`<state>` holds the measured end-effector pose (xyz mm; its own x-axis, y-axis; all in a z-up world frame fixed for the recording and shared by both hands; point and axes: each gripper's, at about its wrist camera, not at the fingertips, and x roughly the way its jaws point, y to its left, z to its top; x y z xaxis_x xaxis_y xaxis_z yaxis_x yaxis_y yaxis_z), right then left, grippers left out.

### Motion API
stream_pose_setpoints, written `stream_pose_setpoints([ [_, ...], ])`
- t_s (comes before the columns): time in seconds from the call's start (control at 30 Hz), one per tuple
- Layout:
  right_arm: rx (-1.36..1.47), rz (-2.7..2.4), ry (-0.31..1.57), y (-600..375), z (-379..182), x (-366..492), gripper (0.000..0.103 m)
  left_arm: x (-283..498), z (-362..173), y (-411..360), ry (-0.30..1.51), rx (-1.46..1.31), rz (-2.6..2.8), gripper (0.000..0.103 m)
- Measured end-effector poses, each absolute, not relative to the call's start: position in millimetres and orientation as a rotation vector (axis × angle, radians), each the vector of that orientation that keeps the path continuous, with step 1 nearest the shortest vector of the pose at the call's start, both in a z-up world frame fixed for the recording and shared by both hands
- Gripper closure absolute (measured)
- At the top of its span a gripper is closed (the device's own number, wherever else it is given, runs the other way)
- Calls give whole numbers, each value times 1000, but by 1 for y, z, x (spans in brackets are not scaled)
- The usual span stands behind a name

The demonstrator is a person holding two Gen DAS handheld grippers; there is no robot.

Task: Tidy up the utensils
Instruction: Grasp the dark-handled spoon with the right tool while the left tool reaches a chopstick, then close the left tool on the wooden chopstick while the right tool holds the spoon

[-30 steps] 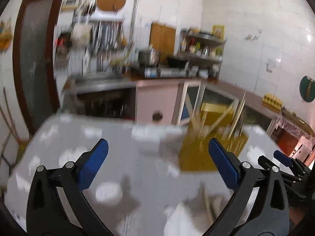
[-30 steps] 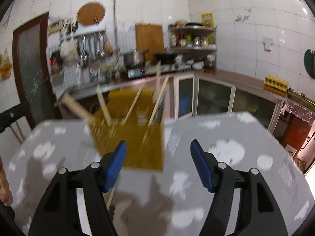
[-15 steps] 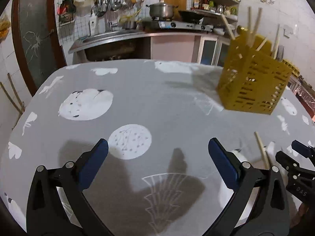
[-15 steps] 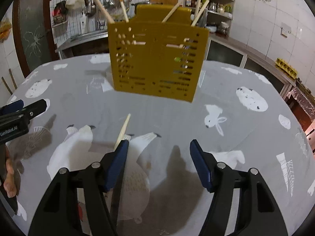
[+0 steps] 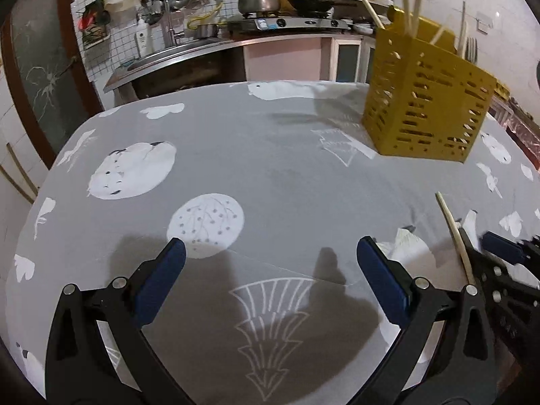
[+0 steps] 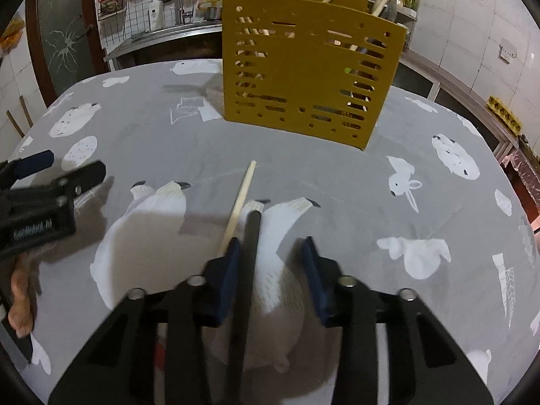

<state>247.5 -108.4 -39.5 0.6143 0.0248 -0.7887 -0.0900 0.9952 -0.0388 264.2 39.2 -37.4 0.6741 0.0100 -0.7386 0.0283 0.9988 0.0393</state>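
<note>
Utensils: one pale wooden chopstick and one black chopstick lie side by side on your grey animal-print tablecloth, near your side of the yellow slotted holder, which stands upright farther back with more wooden sticks leaning in it. Your right gripper is closing, with the black chopstick between its blue pads close to the left one, the far pad not yet touching it, and the wooden one just outside the left pad. Your left gripper hangs spread wide over bare cloth with nothing between its pads.
</note>
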Motion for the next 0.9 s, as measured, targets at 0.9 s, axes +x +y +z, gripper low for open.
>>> stream_pose_setpoints([
  [0.9, 121, -67, 881, -242, -40, 258, 93, 296, -53, -82, 974, 14, -109, 20],
])
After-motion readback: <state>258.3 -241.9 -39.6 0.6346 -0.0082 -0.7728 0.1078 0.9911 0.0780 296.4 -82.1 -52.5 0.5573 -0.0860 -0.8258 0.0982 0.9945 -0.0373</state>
